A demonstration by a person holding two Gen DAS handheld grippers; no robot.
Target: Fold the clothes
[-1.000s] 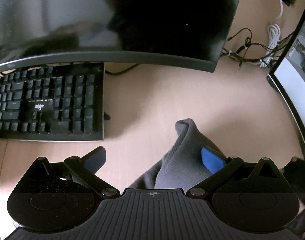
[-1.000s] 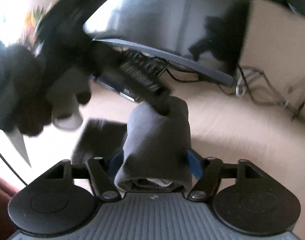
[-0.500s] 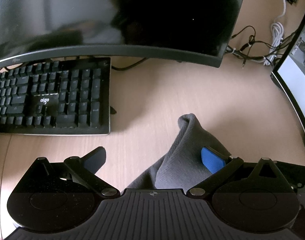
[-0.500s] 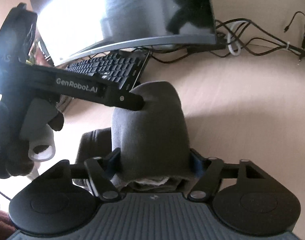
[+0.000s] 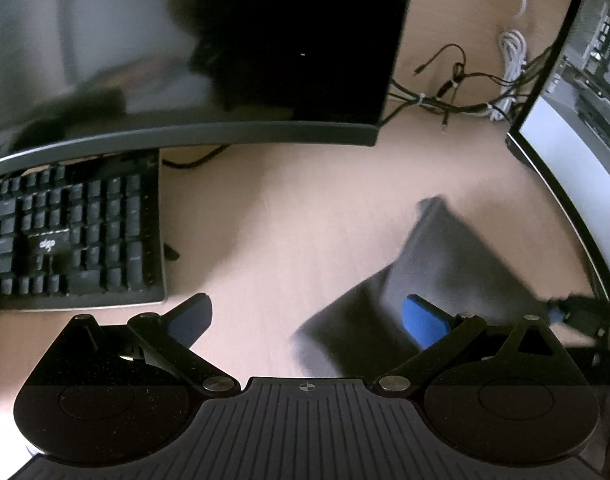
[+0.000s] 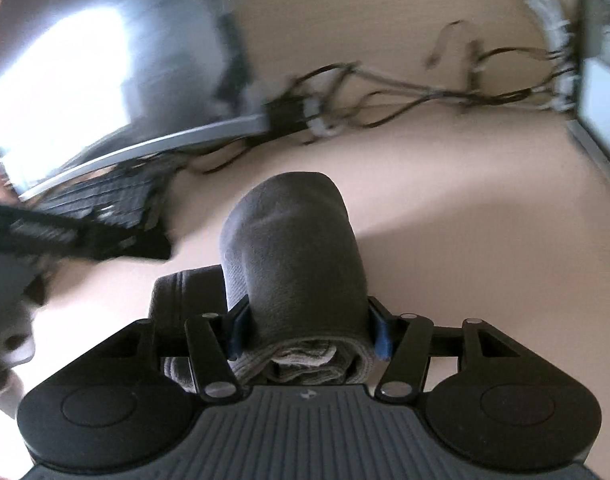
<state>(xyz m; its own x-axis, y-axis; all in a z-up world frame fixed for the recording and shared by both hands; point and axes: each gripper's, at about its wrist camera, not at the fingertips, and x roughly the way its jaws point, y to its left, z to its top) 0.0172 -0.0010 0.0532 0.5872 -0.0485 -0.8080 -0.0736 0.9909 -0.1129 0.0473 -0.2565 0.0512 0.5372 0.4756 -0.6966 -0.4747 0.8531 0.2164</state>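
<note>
A rolled bundle of dark grey cloth (image 6: 295, 264) sits between the blue pads of my right gripper (image 6: 308, 330), which is shut on it; lighter folded layers show at its near end. In the left wrist view the same grey cloth (image 5: 437, 268) lies blurred at the right, past the right blue pad (image 5: 423, 320). My left gripper (image 5: 305, 316) is open and empty, its jaws wide apart over the bare desk. The left gripper's body (image 6: 65, 236) shows blurred at the left of the right wrist view.
A black keyboard (image 5: 69, 236) lies at the left on the tan wooden desk (image 5: 273, 216). A curved dark monitor (image 5: 185, 48) stands behind it. A second monitor (image 5: 577, 152) is at the right edge. Tangled cables (image 5: 465, 96) lie behind.
The grey cloth has slid out from between my left gripper's jaws to the right. My right gripper has swung right with the bundle, away from the left gripper.
</note>
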